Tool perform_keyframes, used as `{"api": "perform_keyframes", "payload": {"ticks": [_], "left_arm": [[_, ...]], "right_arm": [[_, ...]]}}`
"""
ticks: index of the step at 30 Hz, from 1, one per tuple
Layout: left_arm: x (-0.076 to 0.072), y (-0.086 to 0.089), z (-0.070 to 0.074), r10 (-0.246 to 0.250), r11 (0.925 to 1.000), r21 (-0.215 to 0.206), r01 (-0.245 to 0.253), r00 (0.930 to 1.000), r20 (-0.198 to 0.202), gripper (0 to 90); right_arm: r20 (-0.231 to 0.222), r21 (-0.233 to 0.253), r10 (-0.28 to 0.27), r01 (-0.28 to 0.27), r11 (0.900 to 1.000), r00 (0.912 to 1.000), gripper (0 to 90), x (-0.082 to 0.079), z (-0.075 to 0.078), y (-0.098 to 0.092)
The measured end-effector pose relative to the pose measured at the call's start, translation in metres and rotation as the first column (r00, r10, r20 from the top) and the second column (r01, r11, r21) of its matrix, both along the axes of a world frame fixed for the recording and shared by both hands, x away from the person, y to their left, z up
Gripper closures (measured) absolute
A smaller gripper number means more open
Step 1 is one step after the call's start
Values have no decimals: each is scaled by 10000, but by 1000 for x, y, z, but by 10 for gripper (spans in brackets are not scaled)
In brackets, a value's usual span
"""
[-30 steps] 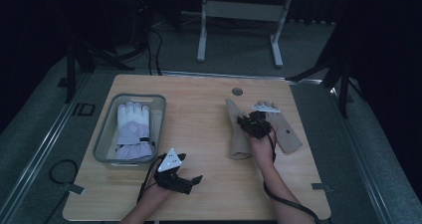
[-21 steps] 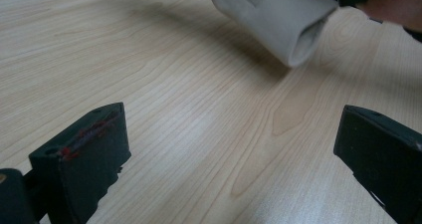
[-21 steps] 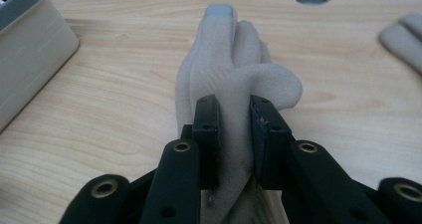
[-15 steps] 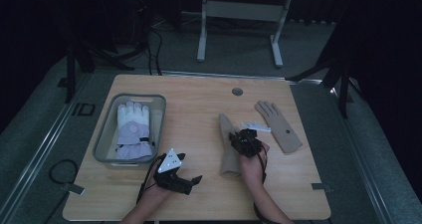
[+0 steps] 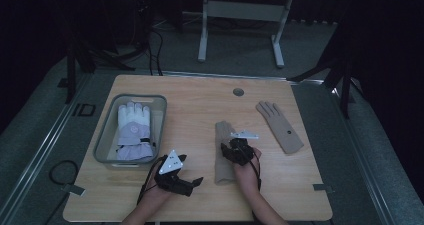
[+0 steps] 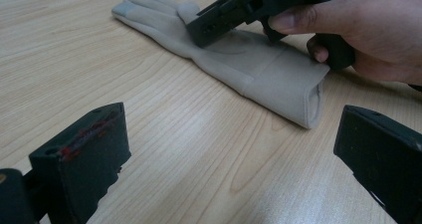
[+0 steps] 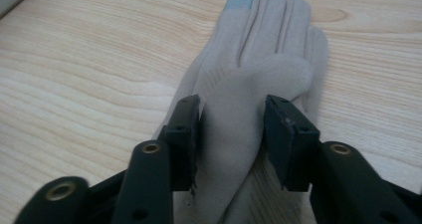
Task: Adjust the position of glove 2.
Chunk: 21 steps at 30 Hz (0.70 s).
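A beige glove lies flat at the table's middle, fingers pointing away from the person. My right gripper rests on its palm. In the right gripper view the jaws press both sides of the glove's thumb, which is folded over the palm, so this gripper is shut on it. My left gripper hovers at the front left with its jaws wide apart and nothing between them. Ahead of it the same glove lies cuff-first. A second beige glove lies to the right.
A clear plastic bin at the left holds a white and lavender winter glove. A small round grommet sits near the wooden table's far edge. Cables trail from both grippers toward the person.
My right gripper moved left, away from the right-hand glove, and nearer the person. The middle glove slid nearer with it. The left gripper has stayed put.
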<state>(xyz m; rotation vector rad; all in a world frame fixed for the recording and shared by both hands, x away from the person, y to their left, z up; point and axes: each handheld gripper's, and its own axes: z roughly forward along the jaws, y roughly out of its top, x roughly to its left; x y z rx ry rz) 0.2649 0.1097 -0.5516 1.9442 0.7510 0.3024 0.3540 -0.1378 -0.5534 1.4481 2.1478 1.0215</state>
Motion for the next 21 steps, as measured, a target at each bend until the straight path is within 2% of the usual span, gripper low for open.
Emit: {"api": "perform_keyframes", "payload": {"ticks": [6, 10, 11, 12, 13, 16, 18, 20, 21], "left_arm": [[0, 0, -1, -52, 10000, -76, 52, 10000, -10, 9], [-1, -1, -2, -212, 9997, -103, 212, 9998, -7, 9], [-1, -1, -2, -252, 9996, -114, 252, 9997, 1, 9], [-1, -1, -2, -292, 9995, -114, 292, 9996, 25, 9], [-1, -1, -2, -310, 9995, -103, 310, 9995, 28, 9], [-1, 0, -3, -357, 9990, -270, 357, 9994, 3, 9], [-1, 0, -3, -388, 9985, -393, 389, 9992, 46, 9], [-1, 0, -3, -393, 9985, -370, 395, 9992, 60, 10], [-1, 0, -3, -393, 9986, -358, 395, 9992, 52, 10]], "right_arm": [[48, 52, 310, -311, 9995, 9995, 489, -2, 8, -7], [164, 103, 487, -489, 9988, 9987, 481, -2, 14, -15], [257, 76, 603, -605, 9981, 9979, 492, 0, 20, -23], [257, 76, 603, -605, 9981, 9979, 492, 0, 20, -23], [314, 223, 711, -718, 9972, 9970, 490, 1, 24, -28], [436, 103, 1052, -1058, 9943, 9935, 485, 6, 33, -43], [586, 142, 980, -990, 9950, 9935, 490, 11, 41, -60], [604, 77, 894, -900, 9959, 9942, 494, 12, 43, -65], [615, 43, 818, -822, 9966, 9948, 495, 16, 47, -78]]}}
